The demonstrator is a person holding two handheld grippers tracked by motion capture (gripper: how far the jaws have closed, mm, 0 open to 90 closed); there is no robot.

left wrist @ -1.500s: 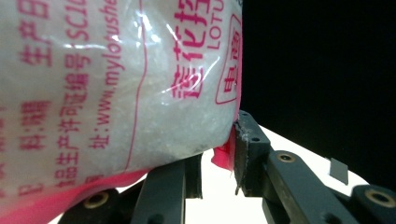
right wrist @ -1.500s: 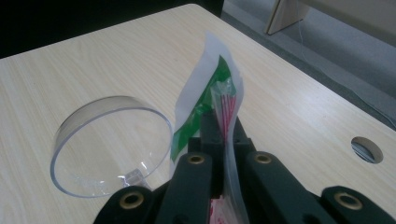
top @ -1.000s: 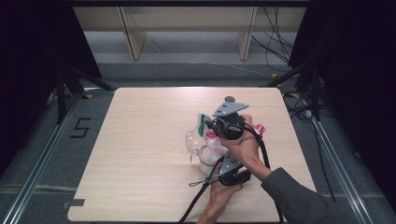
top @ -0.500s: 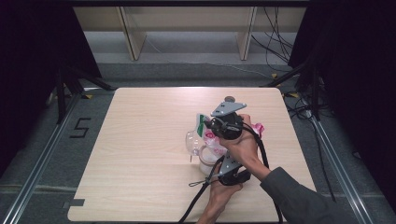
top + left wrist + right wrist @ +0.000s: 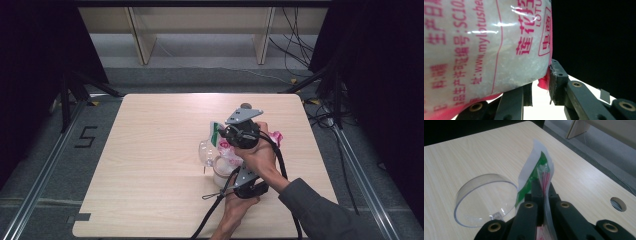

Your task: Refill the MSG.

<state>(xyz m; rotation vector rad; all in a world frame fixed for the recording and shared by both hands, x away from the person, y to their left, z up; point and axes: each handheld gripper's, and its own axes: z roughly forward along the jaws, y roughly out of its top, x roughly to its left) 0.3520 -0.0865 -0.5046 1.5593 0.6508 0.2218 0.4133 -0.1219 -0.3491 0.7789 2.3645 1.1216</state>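
With your right gripper (image 5: 541,188) clamped on the bag's top edge (image 5: 537,167) and your left gripper (image 5: 540,91) squeezing its lower part (image 5: 486,50), a hard pull could burst it past the clear cup (image 5: 485,198).

A light wooden table (image 5: 150,165) was set on grey floor (image 5: 200,75). Black curtains (image 5: 30,75) were hung at both sides, and a pale shelf unit (image 5: 200,25) was placed behind.

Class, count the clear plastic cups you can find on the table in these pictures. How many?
1. The clear cup stands on the table, beside the bag; others may hide behind the hands.
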